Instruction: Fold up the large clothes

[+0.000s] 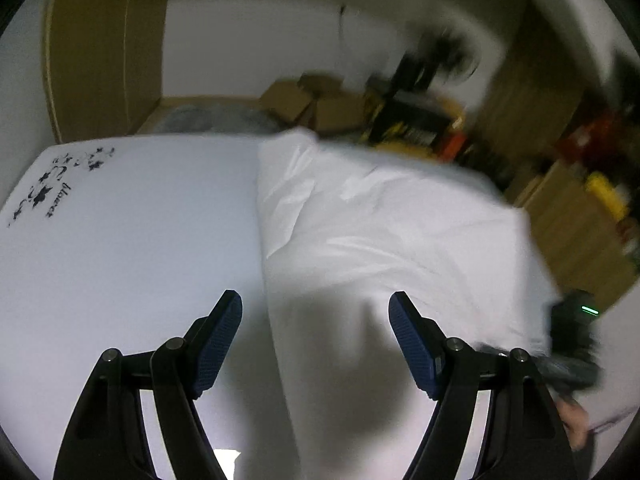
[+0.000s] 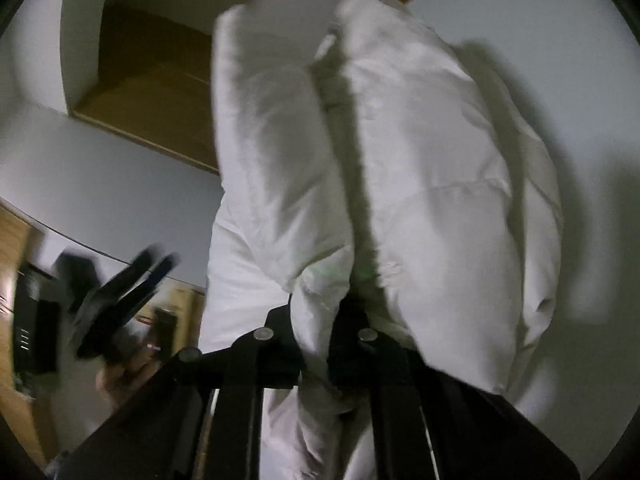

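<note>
A large white padded garment [image 1: 380,232] lies on the white table [image 1: 120,240], covering its right half. My left gripper [image 1: 316,312] is open and empty, hovering just above the garment's near left edge. In the right wrist view my right gripper [image 2: 320,320] is shut on a bunched fold of the white garment [image 2: 420,180], which hangs in puffy folds in front of the camera; the fingertips are hidden in the cloth. The left gripper [image 2: 120,300] shows blurred at the lower left of that view.
The table has a black printed pattern [image 1: 52,184] at its far left corner. Cardboard boxes [image 1: 312,108] and cluttered shelves [image 1: 580,200] stand beyond the table's far and right edges. A tall brown panel [image 1: 104,48] stands at the back left.
</note>
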### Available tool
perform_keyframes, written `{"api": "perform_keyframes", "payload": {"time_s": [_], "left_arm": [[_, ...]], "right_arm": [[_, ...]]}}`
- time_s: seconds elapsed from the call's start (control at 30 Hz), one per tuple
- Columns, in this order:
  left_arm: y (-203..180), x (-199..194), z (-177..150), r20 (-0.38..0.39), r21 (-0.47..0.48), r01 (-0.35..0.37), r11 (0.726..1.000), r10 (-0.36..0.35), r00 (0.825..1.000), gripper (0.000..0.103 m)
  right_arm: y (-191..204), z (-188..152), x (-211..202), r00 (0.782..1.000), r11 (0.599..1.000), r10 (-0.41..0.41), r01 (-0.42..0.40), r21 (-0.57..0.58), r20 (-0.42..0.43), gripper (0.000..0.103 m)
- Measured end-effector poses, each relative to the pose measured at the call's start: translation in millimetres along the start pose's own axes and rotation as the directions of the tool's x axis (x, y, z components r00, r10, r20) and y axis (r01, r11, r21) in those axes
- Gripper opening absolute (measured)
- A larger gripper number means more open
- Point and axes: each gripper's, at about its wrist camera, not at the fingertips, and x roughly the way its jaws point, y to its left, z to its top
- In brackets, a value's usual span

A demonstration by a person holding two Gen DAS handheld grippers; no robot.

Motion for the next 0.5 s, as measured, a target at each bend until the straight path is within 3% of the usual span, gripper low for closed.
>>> {"api": "perform_keyframes", "payload": {"time_s": [0.07,0.13,0.3,0.4,0.5], "left_arm": [[-7,38,4,-0.056,0.007,0.0,1.0,0.0,0.998,0.078],[-15,61,5,-0.049,0.015,-0.001,1.0,0.002,0.999,0.078],[-28,97,-12,-0.003,0.043,-0.117,0.992,0.118,0.993,0.1],[-15,110,-21,0.006,-0.016,-0.069,0.997,0.069,0.998,0.103],[-6,108,-25,0.012,-0.021,-0.049,0.999,0.049,0.999,0.103]], "right_arm": [[-8,-4,-3,1.0,1.0,0.007,-0.007,0.004,-0.001,0.008],[-15,-7,-5,1.0,1.0,-0.001,0.001,-0.002,-0.007,0.008],[-32,-6,5,0.999,1.0,0.019,-0.019,0.002,-0.037,0.006],[-42,-6,6,0.997,0.998,0.063,-0.063,0.015,-0.041,0.004],[-36,-9,1,0.999,0.999,0.044,-0.044,-0.004,-0.019,0.005]]}}
